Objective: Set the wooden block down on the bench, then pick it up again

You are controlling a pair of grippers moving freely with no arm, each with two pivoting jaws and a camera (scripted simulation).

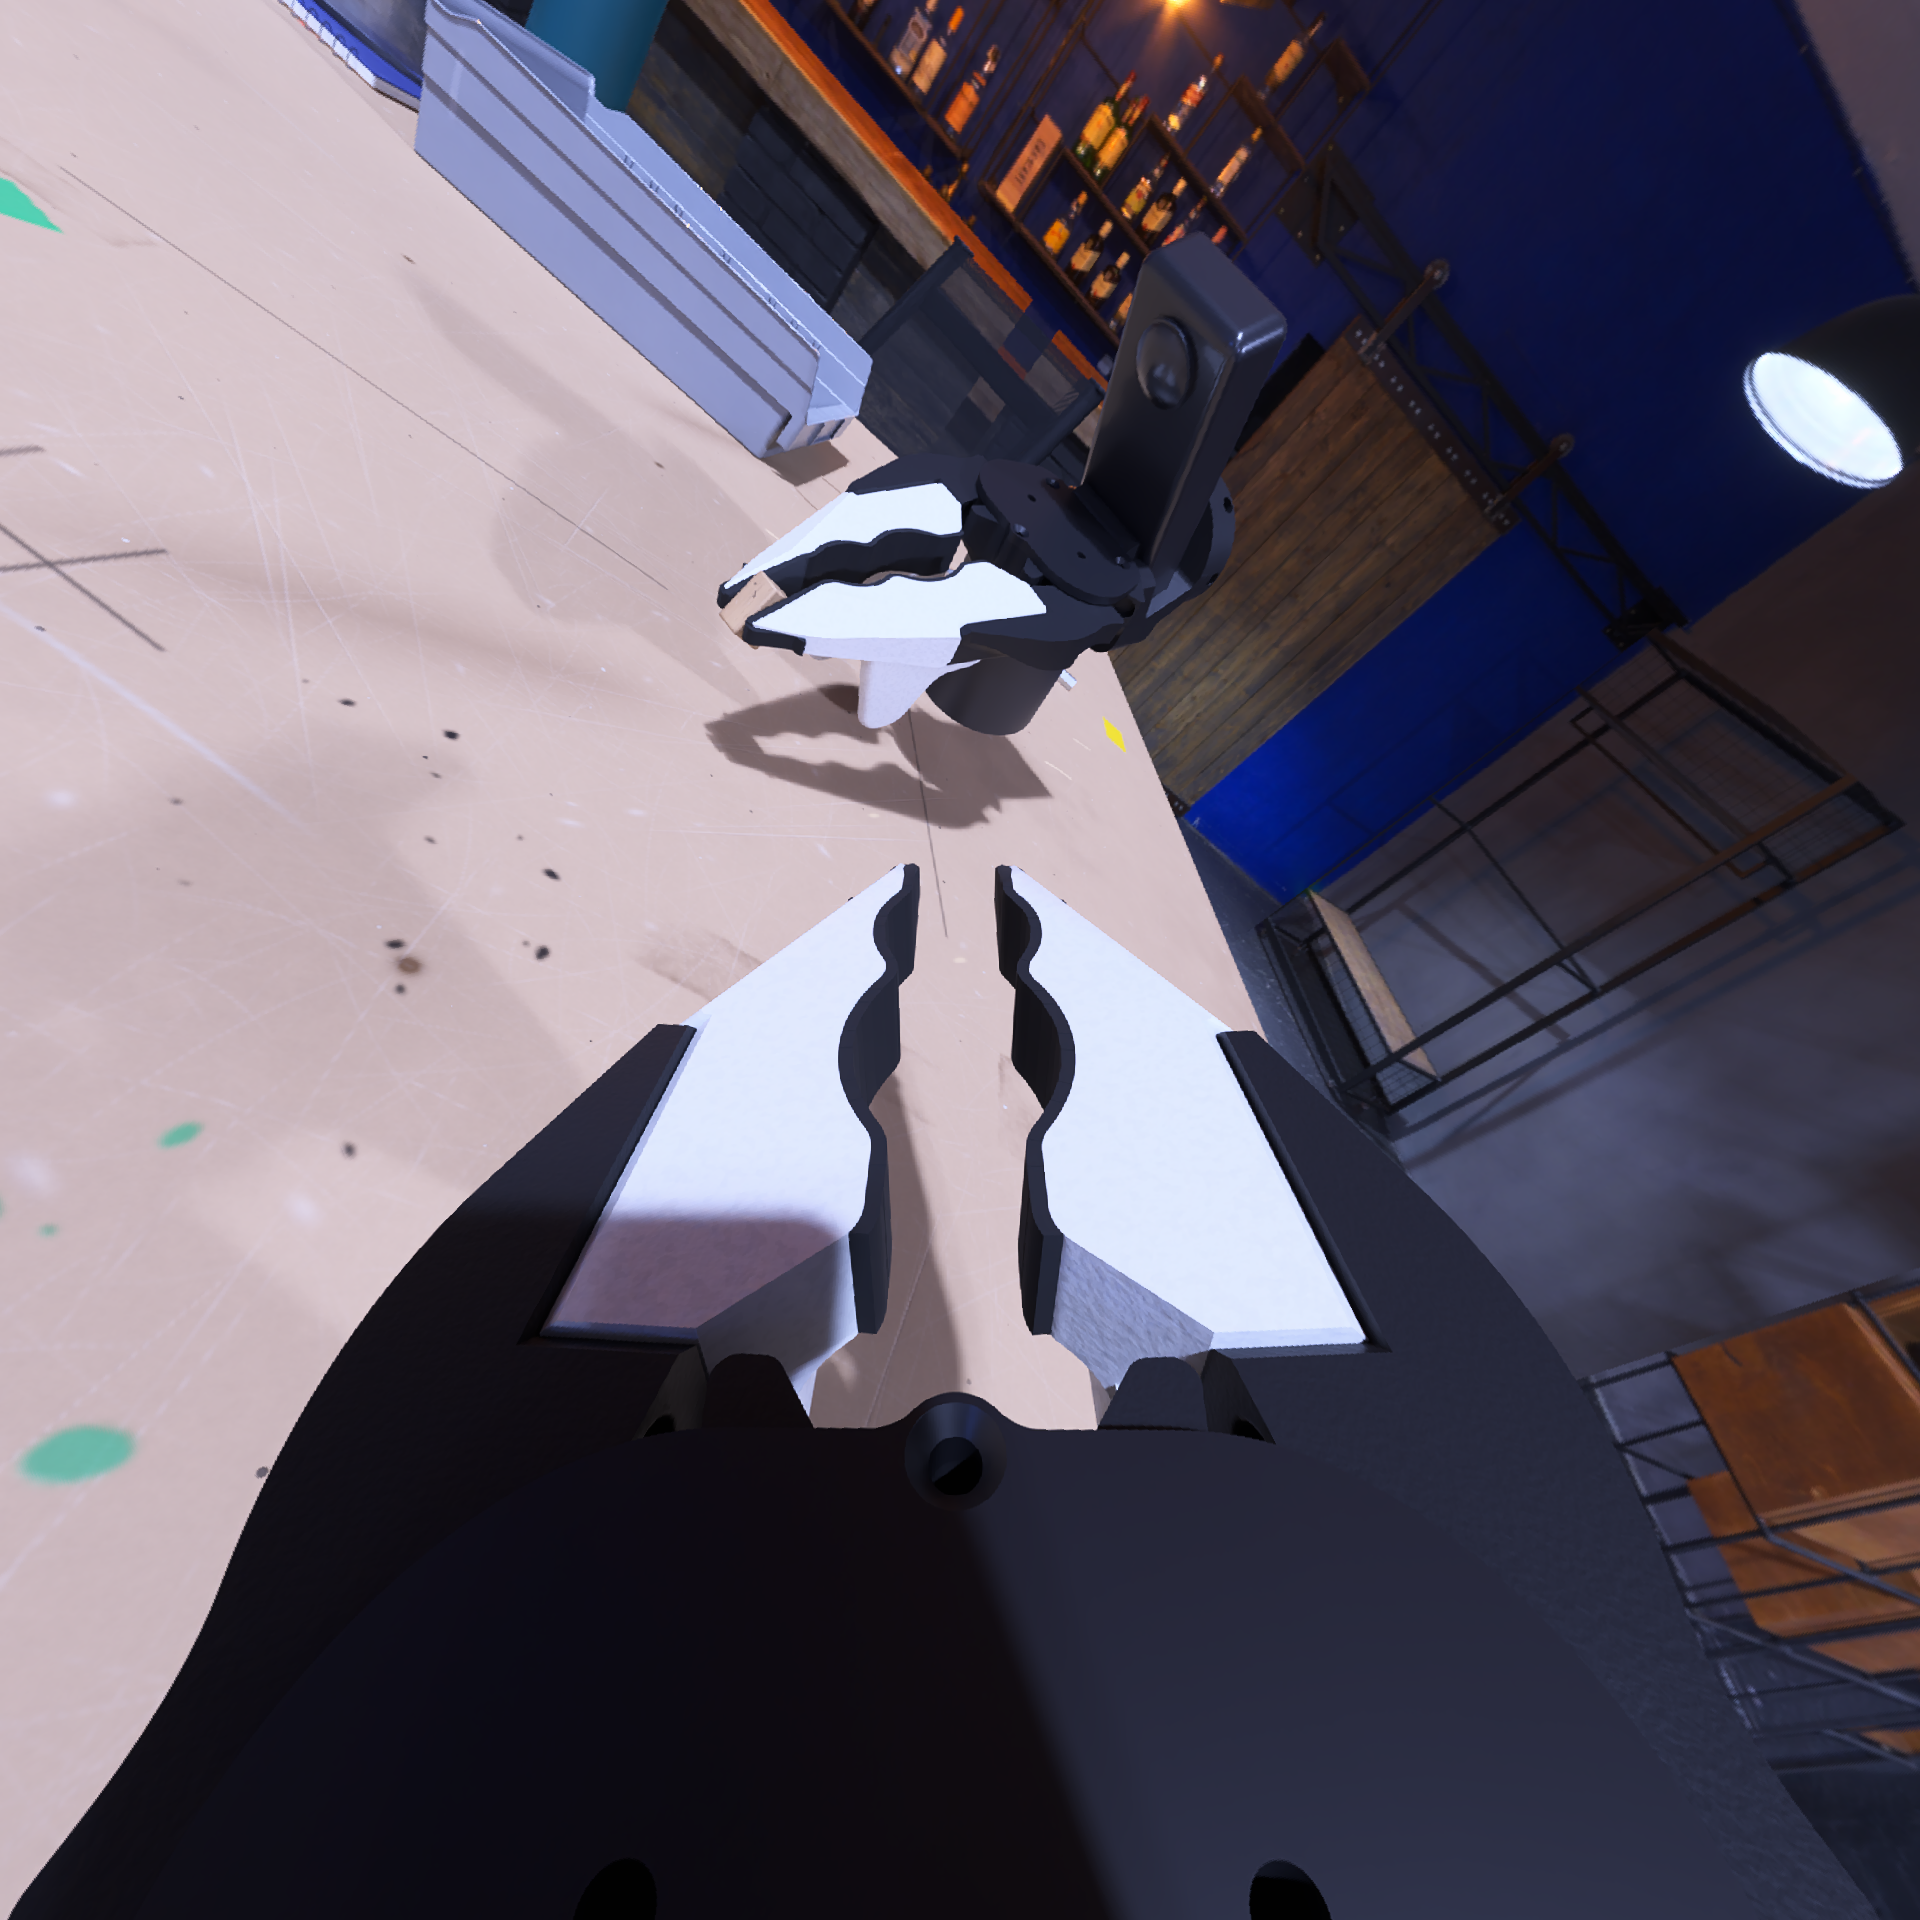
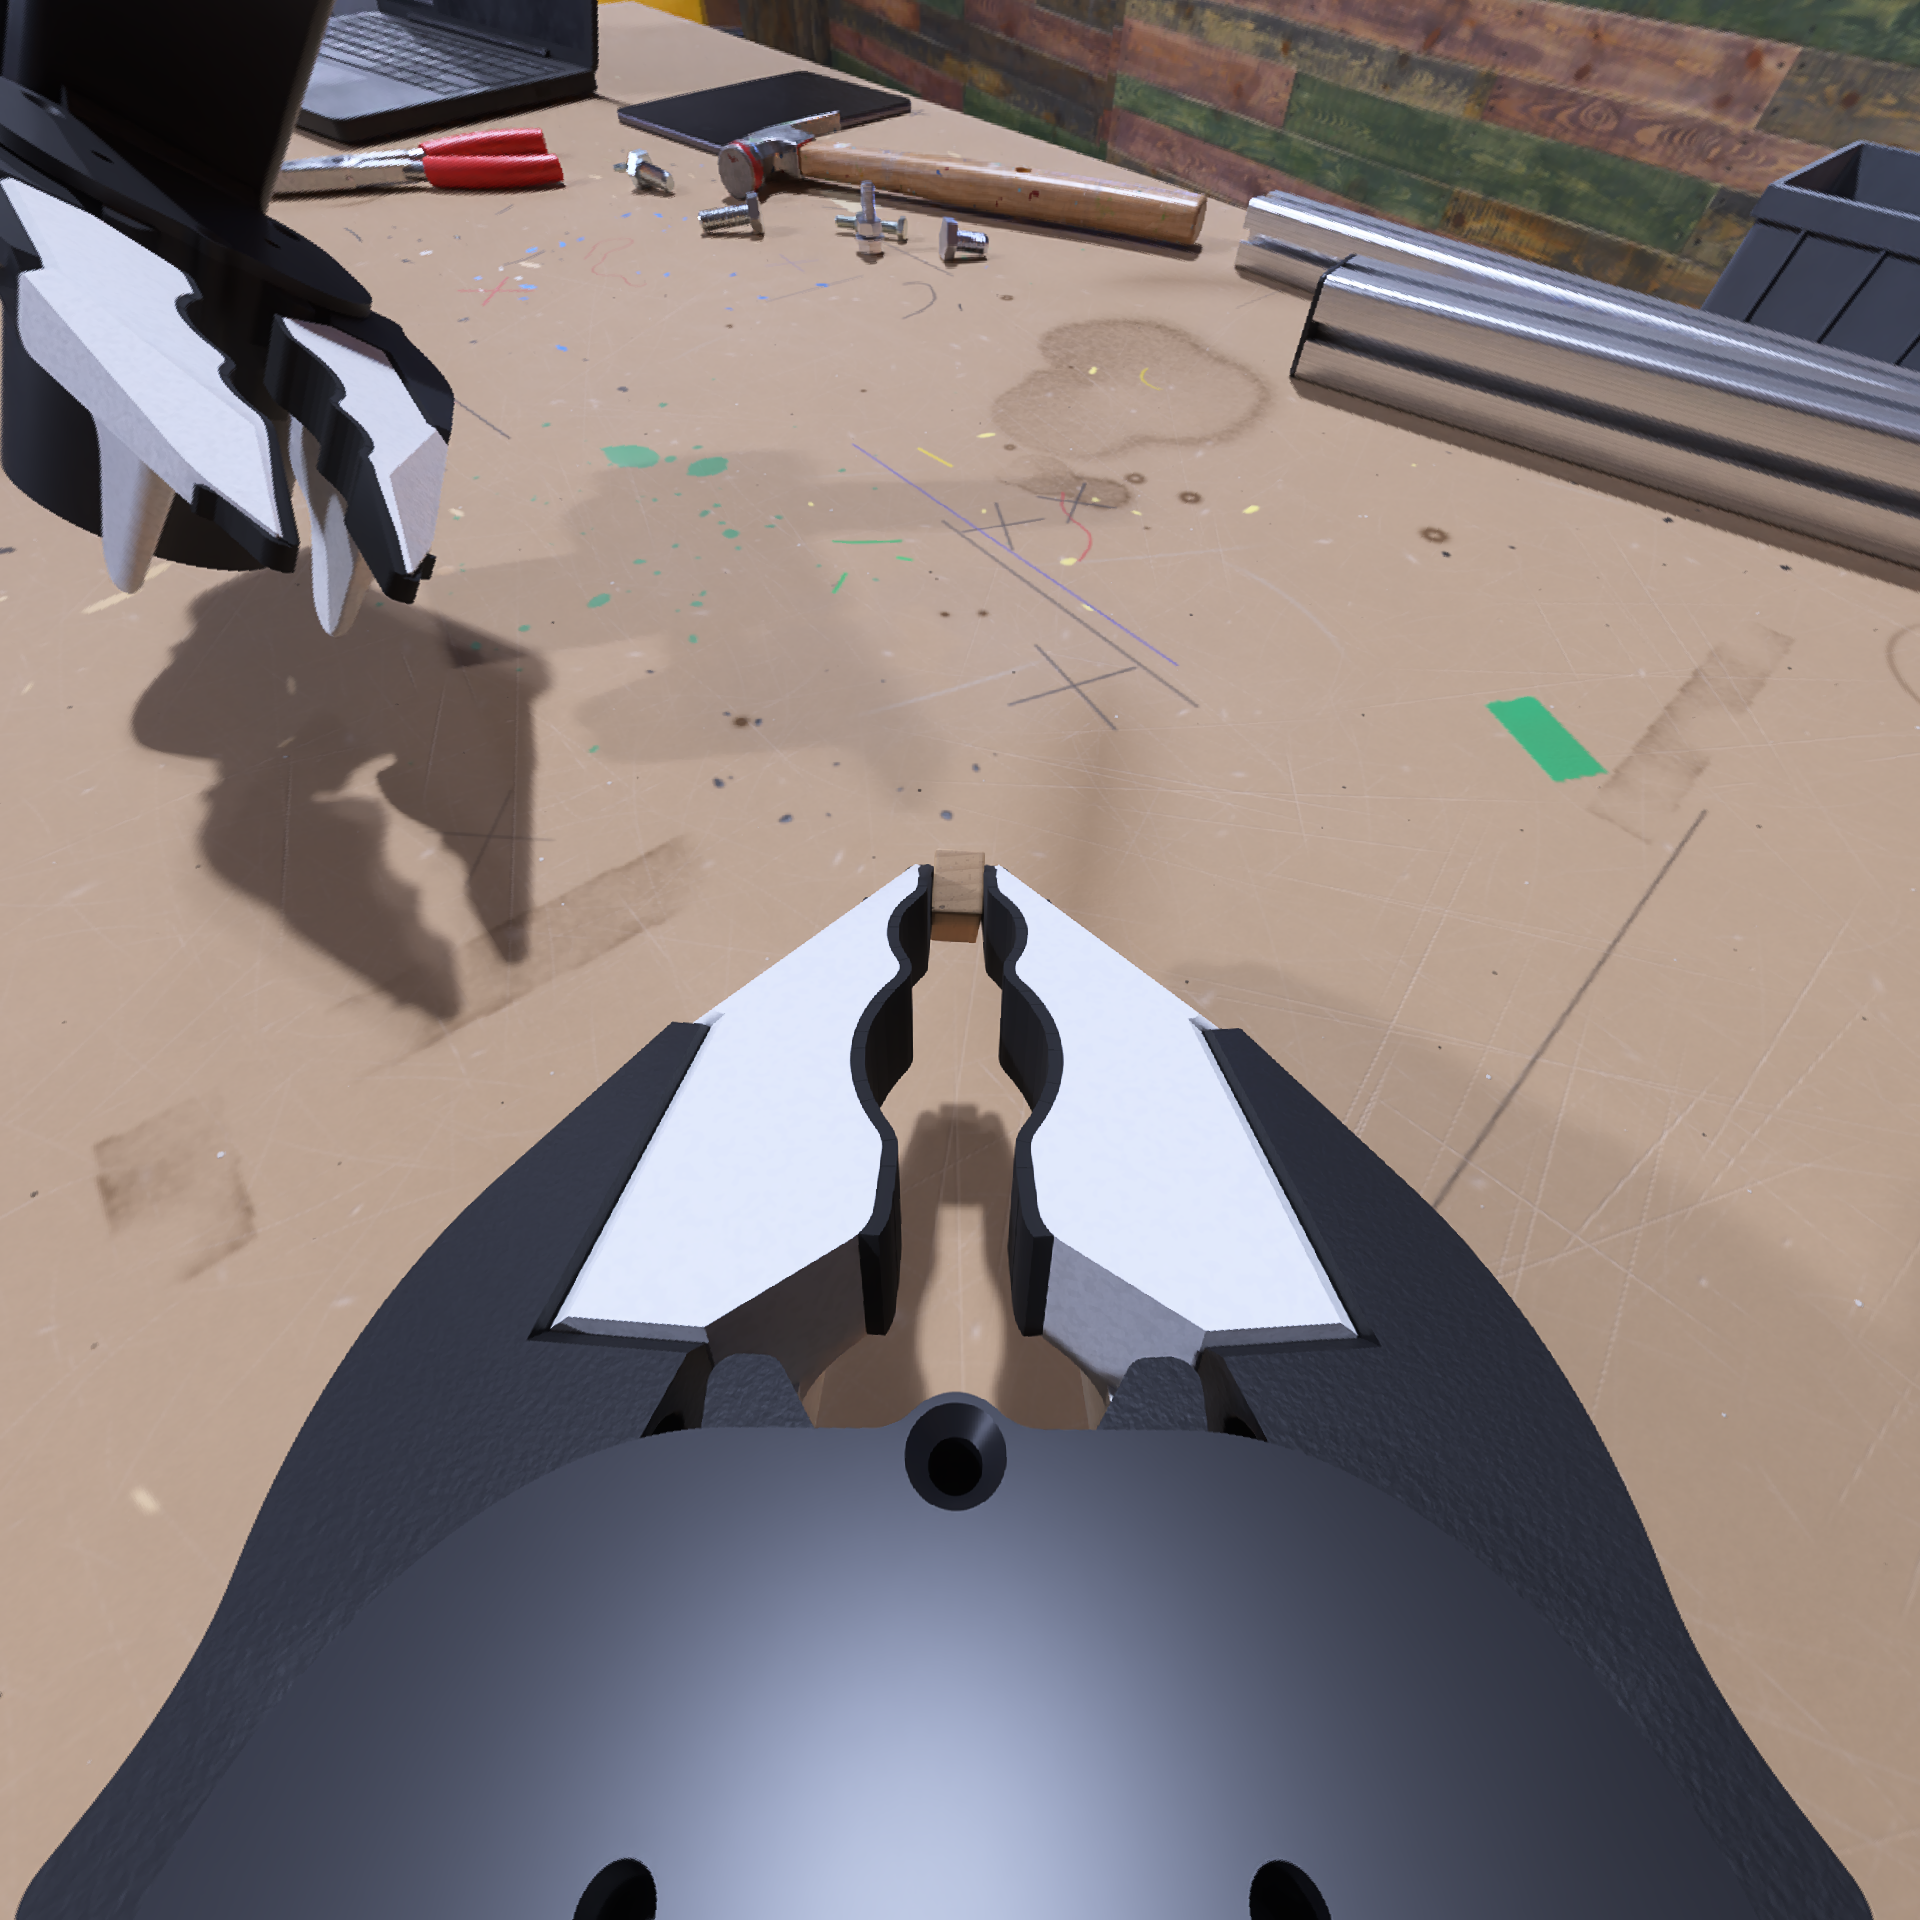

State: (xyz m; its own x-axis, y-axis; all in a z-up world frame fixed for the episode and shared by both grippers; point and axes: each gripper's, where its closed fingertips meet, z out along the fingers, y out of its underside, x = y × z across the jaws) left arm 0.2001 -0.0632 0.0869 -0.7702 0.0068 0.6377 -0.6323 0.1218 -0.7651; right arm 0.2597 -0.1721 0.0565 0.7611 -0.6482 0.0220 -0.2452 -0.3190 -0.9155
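Scuffed, paint-flecked bench [image 2: 1351, 935] beneath right tongs [image 2: 957, 878] gripping wooden block [image 2: 957, 896].

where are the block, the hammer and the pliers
block [image 2: 958, 881], right wrist view, its top face between the fingertips
hammer [image 2: 997, 187], right wrist view, middle of the wooden handle
pliers [image 2: 488, 158], right wrist view, the red grips
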